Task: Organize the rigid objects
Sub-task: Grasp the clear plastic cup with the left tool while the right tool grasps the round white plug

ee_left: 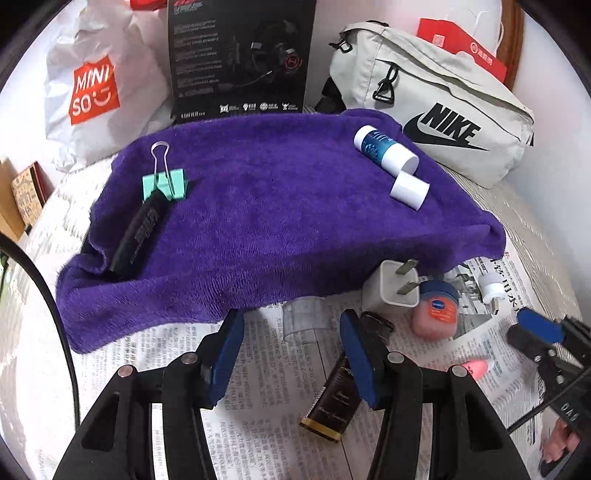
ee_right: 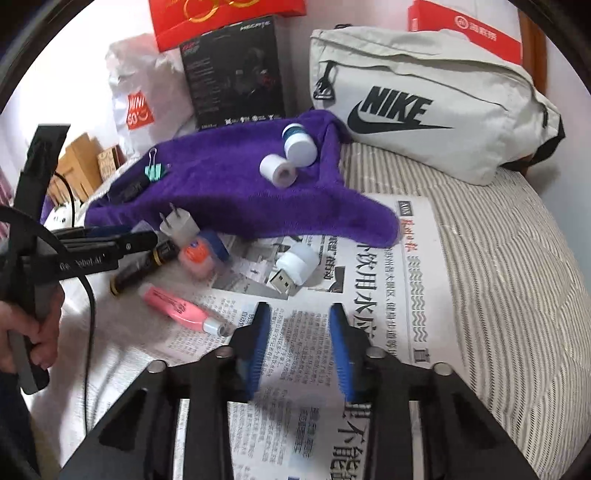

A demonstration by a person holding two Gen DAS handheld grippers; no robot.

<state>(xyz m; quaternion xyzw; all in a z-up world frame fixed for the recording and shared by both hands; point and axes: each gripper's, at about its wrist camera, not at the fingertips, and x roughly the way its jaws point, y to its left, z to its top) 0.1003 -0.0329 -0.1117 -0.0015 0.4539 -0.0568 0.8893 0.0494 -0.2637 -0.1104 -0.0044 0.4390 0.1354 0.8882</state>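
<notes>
A purple towel (ee_left: pixel 277 206) (ee_right: pixel 236 192) holds a green binder clip (ee_left: pixel 164 184), a black bar (ee_left: pixel 136 236), a blue-and-white tube (ee_left: pixel 384 147) and its white cap (ee_left: pixel 410 190). On the newspaper in front lie a white charger plug (ee_left: pixel 391 291), a small jar (ee_left: pixel 437 310), a USB light (ee_right: pixel 295 266), a brown tube (ee_left: pixel 332 402) and a pink highlighter (ee_right: pixel 177 306). My left gripper (ee_left: pixel 291 354) is open, the brown tube beside its right finger. My right gripper (ee_right: pixel 299 347) hovers over bare newspaper, a gap between its pads and nothing in it.
A grey Nike bag (ee_right: pixel 424 110), a black headset box (ee_left: pixel 240 55), a white Miniso bag (ee_left: pixel 96 85) and red boxes (ee_right: pixel 221 18) line the back. Newspaper (ee_right: pixel 388 277) covers a striped bedspread (ee_right: pixel 498 277). A hand (ee_right: pixel 40 332) holds the left gripper's handle.
</notes>
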